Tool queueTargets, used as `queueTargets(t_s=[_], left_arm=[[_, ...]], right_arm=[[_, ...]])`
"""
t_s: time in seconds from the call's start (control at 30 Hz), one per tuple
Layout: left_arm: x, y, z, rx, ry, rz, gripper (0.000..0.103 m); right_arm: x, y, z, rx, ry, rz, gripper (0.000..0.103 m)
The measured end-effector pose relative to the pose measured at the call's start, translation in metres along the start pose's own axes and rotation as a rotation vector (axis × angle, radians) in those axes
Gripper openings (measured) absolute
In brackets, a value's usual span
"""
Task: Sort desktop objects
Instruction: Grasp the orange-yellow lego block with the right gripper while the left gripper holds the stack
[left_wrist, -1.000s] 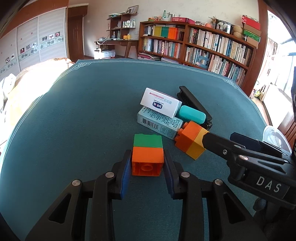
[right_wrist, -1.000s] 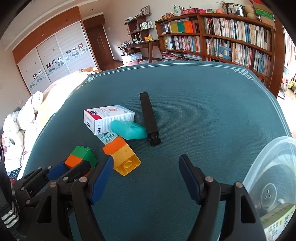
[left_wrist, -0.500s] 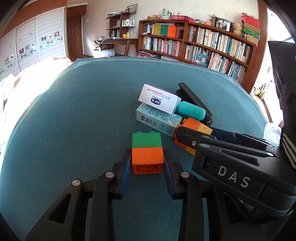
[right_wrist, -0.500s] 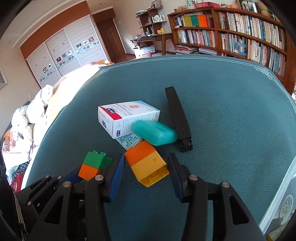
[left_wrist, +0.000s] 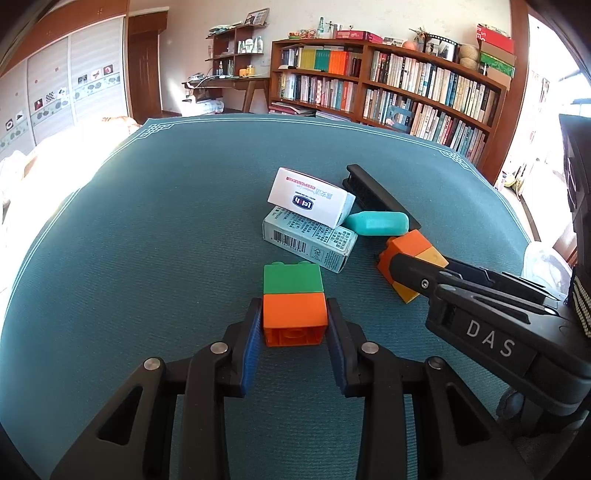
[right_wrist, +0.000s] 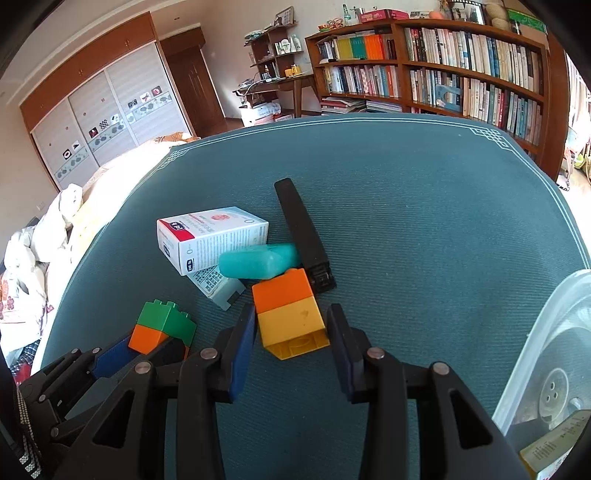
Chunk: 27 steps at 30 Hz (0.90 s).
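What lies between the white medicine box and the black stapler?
The teal case lies between the white medicine box and the black stapler, touching both; the right wrist view shows it best.

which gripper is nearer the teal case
Right. The right gripper brackets the orange-yellow block touching the teal case; the left gripper sits farther back around the green-orange block.

On the teal tablecloth (right_wrist: 424, 206): 2 stacked toy brick pairs, green-on-orange (left_wrist: 293, 301) at 6 o'clock and orange-on-yellow (right_wrist: 290, 312); 2 cartons, white medicine box (right_wrist: 212, 240) at 11 o'clock atop pale blue box (left_wrist: 310, 242); 1 teal case (right_wrist: 258, 260); 1 black stapler (right_wrist: 303, 232); 1 clear plastic container (right_wrist: 546, 354) at 4 o'clock.
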<state>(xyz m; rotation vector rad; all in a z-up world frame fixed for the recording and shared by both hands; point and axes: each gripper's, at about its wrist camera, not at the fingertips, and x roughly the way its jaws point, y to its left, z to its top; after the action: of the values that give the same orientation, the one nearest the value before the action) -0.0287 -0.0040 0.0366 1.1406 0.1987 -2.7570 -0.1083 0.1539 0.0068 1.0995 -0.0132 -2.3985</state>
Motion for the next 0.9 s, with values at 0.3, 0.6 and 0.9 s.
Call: queueTargets(t_s=[0.3, 0.6, 0.9], left_arm=[[0.006, 0.0, 0.001, -0.004, 0.028, -0.007, 0.036], [0.006, -0.005, -0.002, 0.018, 0.027, -0.023, 0.035], [0.002, -0.007, -0.002, 0.016, 0.01, -0.033, 0.035]], right_arm=[[0.009, -0.002, 0.002, -0.003, 0.017, 0.005, 0.043], [-0.002, -0.001, 0.0, 0.0, -0.022, 0.0, 0.04], [-0.017, 0.0, 0.002, 0.011, -0.057, 0.013, 0.035]])
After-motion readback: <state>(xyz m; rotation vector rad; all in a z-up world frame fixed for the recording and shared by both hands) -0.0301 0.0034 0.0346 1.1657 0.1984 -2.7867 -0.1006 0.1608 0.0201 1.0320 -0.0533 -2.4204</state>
